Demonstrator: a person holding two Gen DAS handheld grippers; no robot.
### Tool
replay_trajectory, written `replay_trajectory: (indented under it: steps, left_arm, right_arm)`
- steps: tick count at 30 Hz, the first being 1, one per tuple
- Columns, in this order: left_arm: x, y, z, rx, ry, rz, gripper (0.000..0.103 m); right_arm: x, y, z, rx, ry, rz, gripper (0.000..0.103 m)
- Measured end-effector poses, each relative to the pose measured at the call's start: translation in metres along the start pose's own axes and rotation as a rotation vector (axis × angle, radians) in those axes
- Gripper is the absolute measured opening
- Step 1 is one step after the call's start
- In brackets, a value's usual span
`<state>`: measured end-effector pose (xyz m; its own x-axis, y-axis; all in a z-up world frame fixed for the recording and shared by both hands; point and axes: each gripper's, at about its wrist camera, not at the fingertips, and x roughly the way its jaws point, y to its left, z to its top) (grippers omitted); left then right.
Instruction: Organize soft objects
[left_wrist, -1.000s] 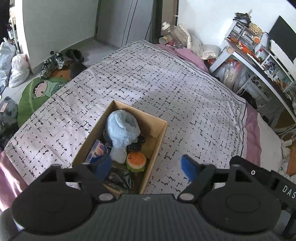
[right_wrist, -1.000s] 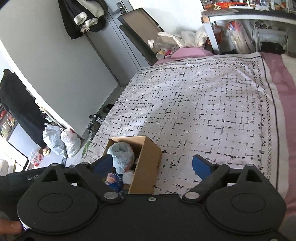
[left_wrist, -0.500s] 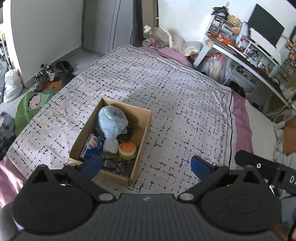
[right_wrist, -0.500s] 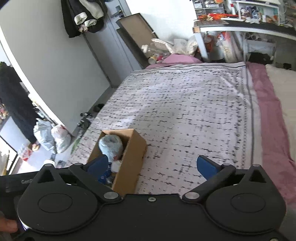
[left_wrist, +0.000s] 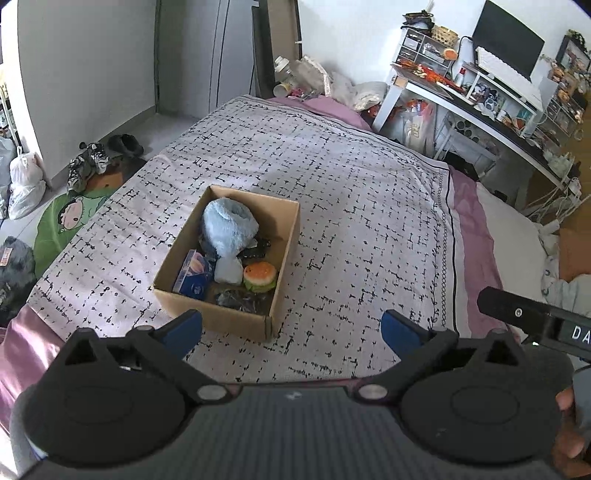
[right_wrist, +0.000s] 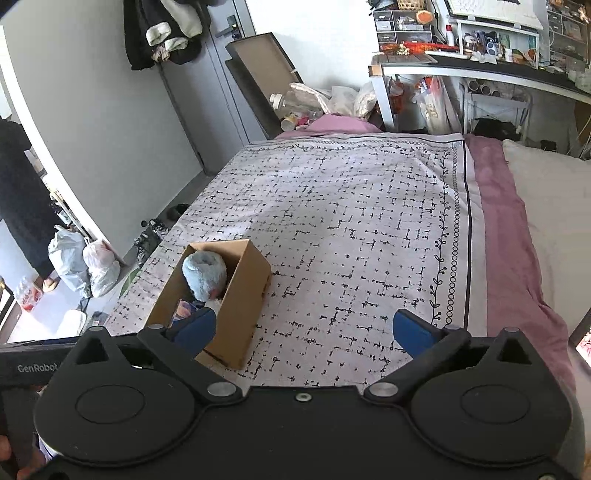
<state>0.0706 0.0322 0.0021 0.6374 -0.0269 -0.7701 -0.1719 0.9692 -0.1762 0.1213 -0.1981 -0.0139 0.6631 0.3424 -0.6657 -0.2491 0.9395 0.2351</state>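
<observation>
Filled box (left_wrist: 236, 325) near bed edge; both grippers wide open, empty.

Blue plush (left_wrist: 229, 229) heaped above rim, toy burger (left_wrist: 259, 277) beside it. Left gripper (left_wrist: 291, 328), right gripper (right_wrist: 306, 328) clear of box. Risk: plush tipped out or box nudged off blanket (left_wrist: 351, 206) if bumped.

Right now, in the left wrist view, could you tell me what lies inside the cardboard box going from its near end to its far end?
Dark crinkled bag → burger toy → small white soft piece → fluffy light-blue plush.
</observation>
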Motion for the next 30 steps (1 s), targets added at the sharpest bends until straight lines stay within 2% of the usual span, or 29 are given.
replay_trajectory:
  steps: [14, 30]
  left_arm:
    - [-0.032, -0.011, -0.014, 0.063, -0.053, -0.031, 0.102]
    - [-0.045, -0.015, -0.02, 0.077, -0.084, -0.054, 0.102]
  right_arm:
    - [-0.033, 0.012, -0.012, -0.078, -0.036, -0.096, 0.103]
    - [-0.045, 0.008, -0.018, -0.083, -0.038, -0.131, 0.103]
